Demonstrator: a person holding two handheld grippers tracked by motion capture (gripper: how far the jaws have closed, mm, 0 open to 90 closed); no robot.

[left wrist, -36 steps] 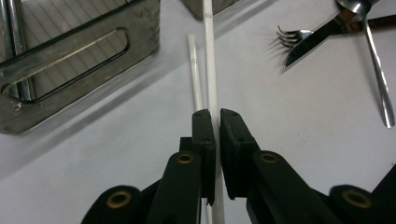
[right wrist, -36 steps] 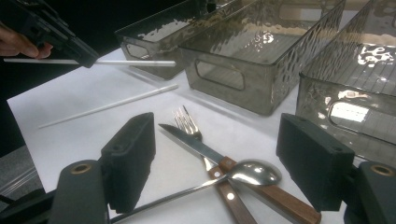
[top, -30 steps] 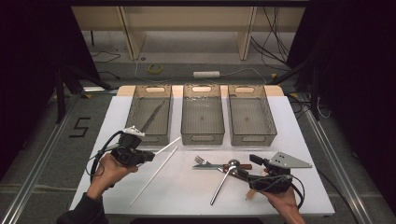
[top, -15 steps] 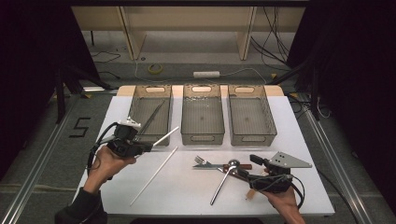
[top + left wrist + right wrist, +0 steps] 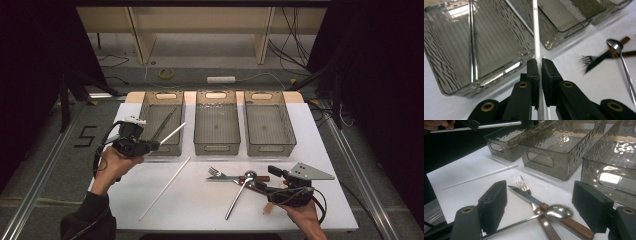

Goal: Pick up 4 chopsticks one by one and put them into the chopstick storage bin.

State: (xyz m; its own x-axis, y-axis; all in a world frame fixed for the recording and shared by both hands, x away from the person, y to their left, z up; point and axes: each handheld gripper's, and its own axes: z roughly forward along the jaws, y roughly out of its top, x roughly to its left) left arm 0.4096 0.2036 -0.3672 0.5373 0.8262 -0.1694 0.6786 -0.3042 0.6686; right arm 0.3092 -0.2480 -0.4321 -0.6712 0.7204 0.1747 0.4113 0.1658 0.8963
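We are lifting a white stick [image 5: 169, 133] off the table [image 5: 320, 150] with our left gripper [image 5: 155, 145], whose jaws are clamped tight on it. A second ago this gripper was lower and nearer to us, with the stick's far tip low, just short of the left bin [image 5: 161, 149]; now the hand has risen and moved forward, and the stick is slanting up and away from the jaws, its far tip hanging over that bin's near wall. In the left gripper view the stick [image 5: 537, 42] runs straight ahead from between the pads, crossing above the bin [image 5: 454, 62], where a metal rod [image 5: 472, 42] is already lying.

A second white stick [image 5: 165, 187] is still lying on the table, down and to the right of the left gripper, where it lay a second ago.

Our right gripper [image 5: 265, 186] is keeping still, its jaws standing wide apart and holding nothing. Just ahead of them, in the right gripper view, a spoon [image 5: 559, 210], a fork [image 5: 522, 183] and a knife [image 5: 529, 197] are lying crossed on the table.

We judge that the carry is nearly over: the stick should go into the left bin beside the rod, and the gripper needs only a little more forward travel before opening. The other stick would follow.
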